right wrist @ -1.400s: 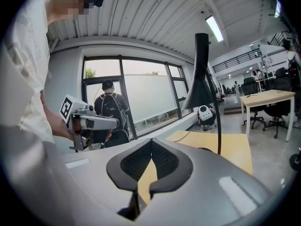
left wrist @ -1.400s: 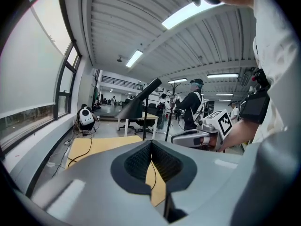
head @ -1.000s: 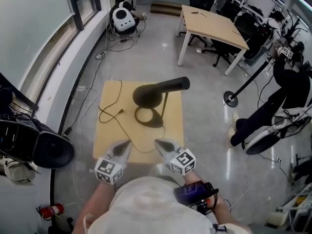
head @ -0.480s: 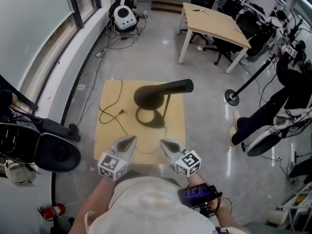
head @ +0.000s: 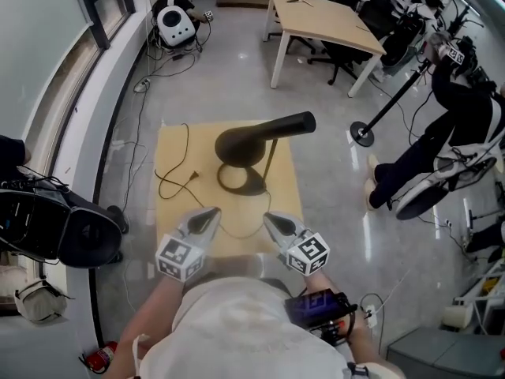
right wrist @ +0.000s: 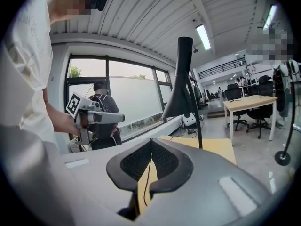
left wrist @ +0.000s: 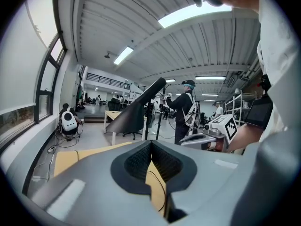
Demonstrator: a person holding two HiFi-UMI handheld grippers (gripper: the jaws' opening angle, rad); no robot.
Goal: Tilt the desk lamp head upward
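A black desk lamp stands on a small light wooden table [head: 173, 144]. Its cone-shaped head [head: 260, 136] lies roughly level and points left, above a ring base [head: 241, 181] on a thin stem. The lamp head shows ahead of the jaws in the left gripper view [left wrist: 136, 112] and in the right gripper view [right wrist: 181, 86]. My left gripper [head: 211, 213] is shut and empty over the table's near edge. My right gripper [head: 271, 218] is shut and empty beside it. Both are well short of the lamp.
A black cord [head: 177, 181] loops across the table's left half. Black bags [head: 55, 227] sit on the floor at left. A larger wooden desk [head: 323, 24] stands behind. A person [head: 442, 133] and a round-based stand [head: 362, 134] are at right.
The head view has shifted, so the table and lamp sit slightly nearer. Both grippers stay shut in about the same place at the table's near edge.
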